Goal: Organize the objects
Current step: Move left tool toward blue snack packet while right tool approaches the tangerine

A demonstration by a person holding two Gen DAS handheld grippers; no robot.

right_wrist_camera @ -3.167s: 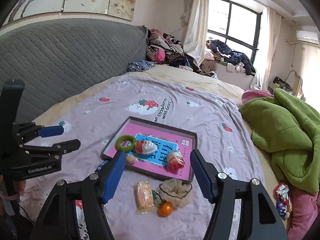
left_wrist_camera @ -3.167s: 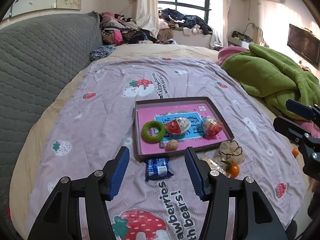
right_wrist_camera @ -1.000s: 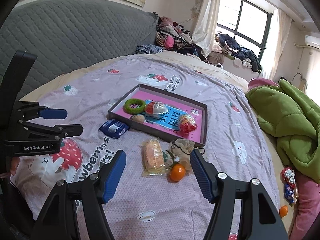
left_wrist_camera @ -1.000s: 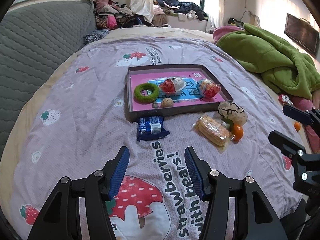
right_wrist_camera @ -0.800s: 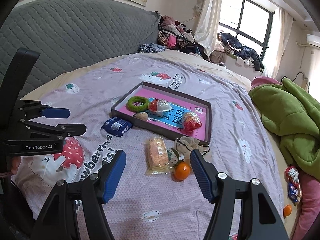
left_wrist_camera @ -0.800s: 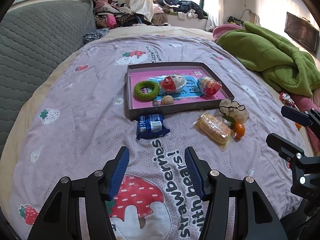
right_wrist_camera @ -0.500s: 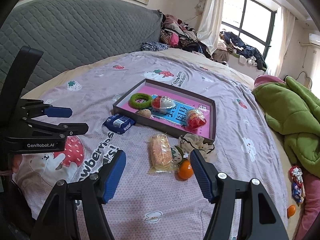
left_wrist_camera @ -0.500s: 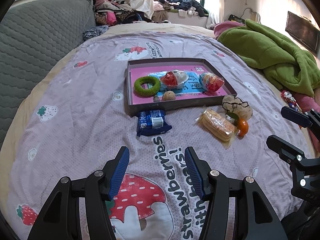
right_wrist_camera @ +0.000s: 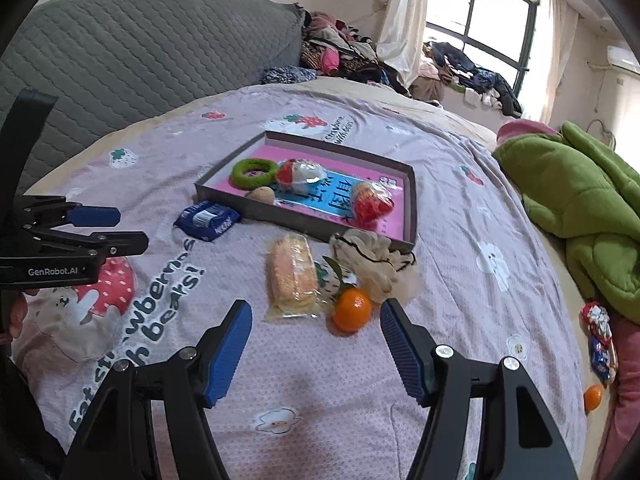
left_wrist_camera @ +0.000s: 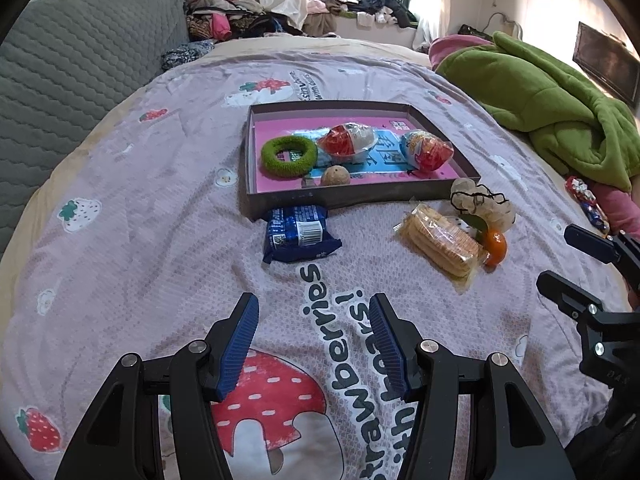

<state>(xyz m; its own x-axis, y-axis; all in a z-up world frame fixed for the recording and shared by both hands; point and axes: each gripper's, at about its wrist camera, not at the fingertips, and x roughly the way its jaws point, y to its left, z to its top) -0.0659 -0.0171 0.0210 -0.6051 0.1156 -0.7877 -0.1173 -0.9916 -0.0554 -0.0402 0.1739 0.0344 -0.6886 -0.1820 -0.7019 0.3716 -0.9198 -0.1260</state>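
A shallow box tray (left_wrist_camera: pixel 360 196) (right_wrist_camera: pixel 304 222) with a pink floor lies on the bed; it holds a green ring (left_wrist_camera: pixel 289 156), two wrapped snacks and a small brown ball. In front of it lie a blue packet (left_wrist_camera: pixel 298 233) (right_wrist_camera: pixel 208 219), a cracker pack (left_wrist_camera: pixel 440 240) (right_wrist_camera: pixel 292 276), a beige scrunchie (left_wrist_camera: pixel 482 202) (right_wrist_camera: pixel 372 256) and an orange (left_wrist_camera: pixel 495 245) (right_wrist_camera: pixel 352 310). My left gripper (left_wrist_camera: pixel 314 312) is open and empty, short of the blue packet. My right gripper (right_wrist_camera: pixel 314 314) is open and empty, just short of the crackers and orange.
A purple strawberry-print sheet (left_wrist_camera: pixel 160 240) covers the bed. A grey quilted headboard (left_wrist_camera: pixel 60 80) stands at the left. A green blanket (left_wrist_camera: pixel 560 100) (right_wrist_camera: pixel 580 200) is heaped at the right. Wrapped candy (right_wrist_camera: pixel 598 336) and a second small orange (right_wrist_camera: pixel 592 396) lie by the right edge.
Both grippers have moved forward and lower toward the loose items; the objects look larger and nearer. Both stay open and nothing on the bed has moved.
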